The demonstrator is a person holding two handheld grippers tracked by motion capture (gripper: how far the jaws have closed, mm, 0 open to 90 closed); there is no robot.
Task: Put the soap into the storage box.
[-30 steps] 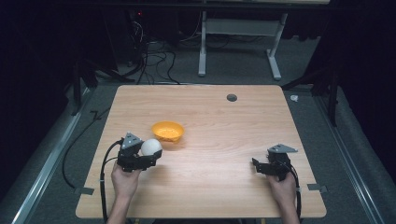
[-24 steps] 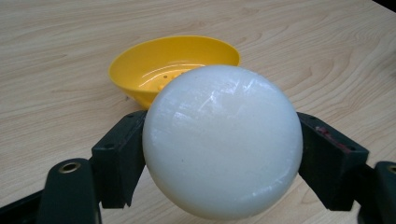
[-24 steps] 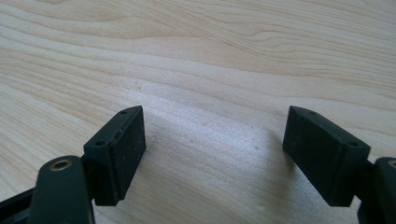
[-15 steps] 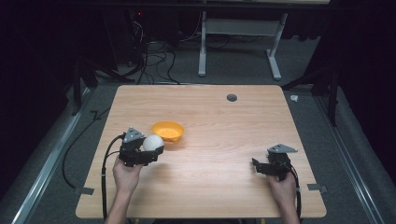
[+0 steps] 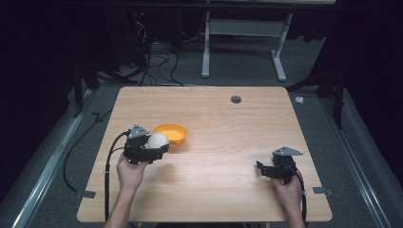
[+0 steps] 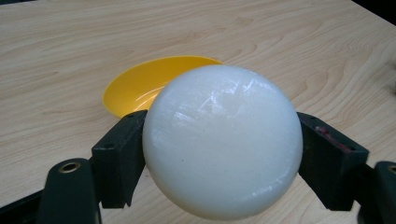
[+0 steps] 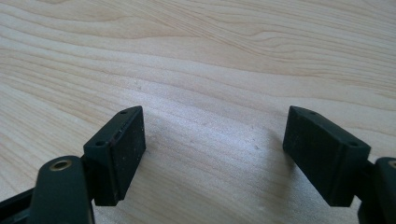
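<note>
Two jaws of your left gripper (image 5: 153, 153) are clamping a white ball (image 5: 158, 141) from both sides; you are holding it just near of the yellow bowl (image 5: 173, 133), at the bowl's left edge, on the left half of the bench (image 5: 228, 118). In the left gripper view the ball (image 6: 222, 140) is hiding part of the bowl (image 6: 140, 84) behind it. Your right gripper (image 5: 262, 168) is sitting at the near right, well apart, its jaws spreading wide over bare wood.
</note>
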